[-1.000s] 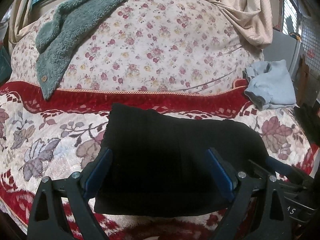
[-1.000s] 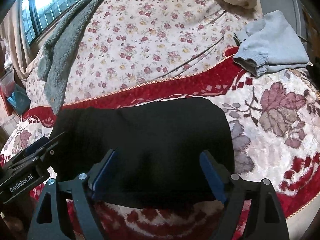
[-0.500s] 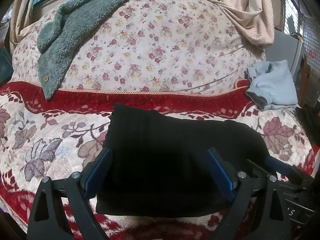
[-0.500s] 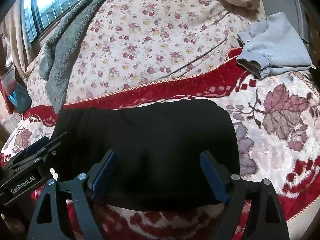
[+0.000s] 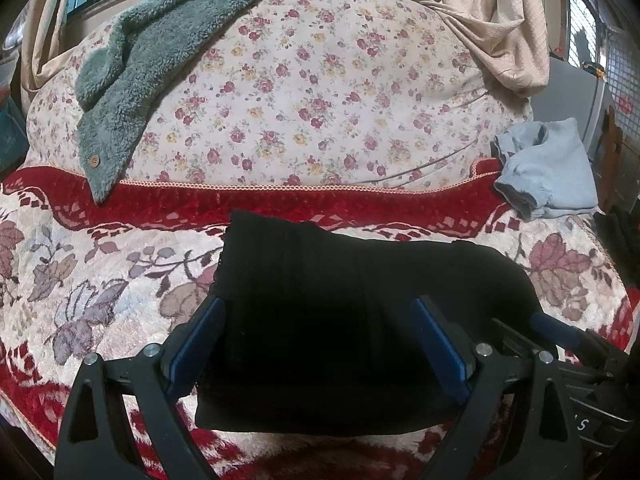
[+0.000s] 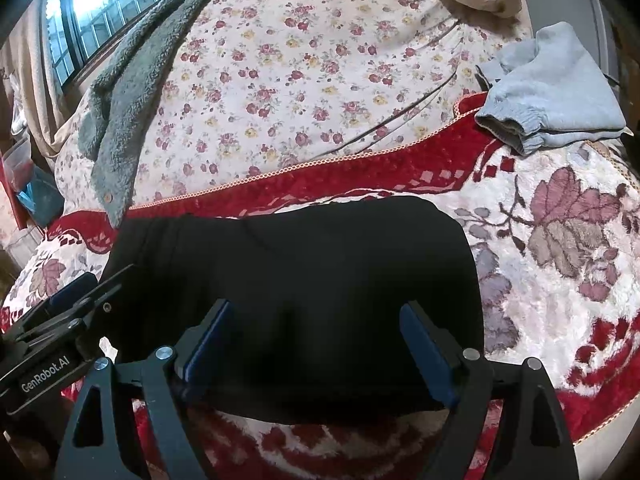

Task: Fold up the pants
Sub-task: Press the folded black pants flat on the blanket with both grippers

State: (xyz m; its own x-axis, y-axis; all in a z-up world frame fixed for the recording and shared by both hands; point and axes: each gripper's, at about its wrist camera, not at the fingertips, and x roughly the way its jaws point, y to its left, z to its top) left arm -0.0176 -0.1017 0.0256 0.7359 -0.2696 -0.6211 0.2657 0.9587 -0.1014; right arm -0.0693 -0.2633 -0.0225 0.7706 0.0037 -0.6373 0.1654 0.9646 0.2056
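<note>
The left gripper point(image 5: 320, 344) and right gripper point(image 6: 316, 344) are held wide apart, nothing gripped, above the folded black fabric pants point(image 5: 352, 312), which are laid on the red-and-cream floral blanket point(image 5: 100, 280).

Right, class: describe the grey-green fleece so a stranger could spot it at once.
Start at the floral quilt beyond the red blanket. The fleece drapes down the quilt's left side from the window, its tip touching the red border. Unlike the smooth pale-blue garment on the right, it is shaggy, with a brown button.
</note>
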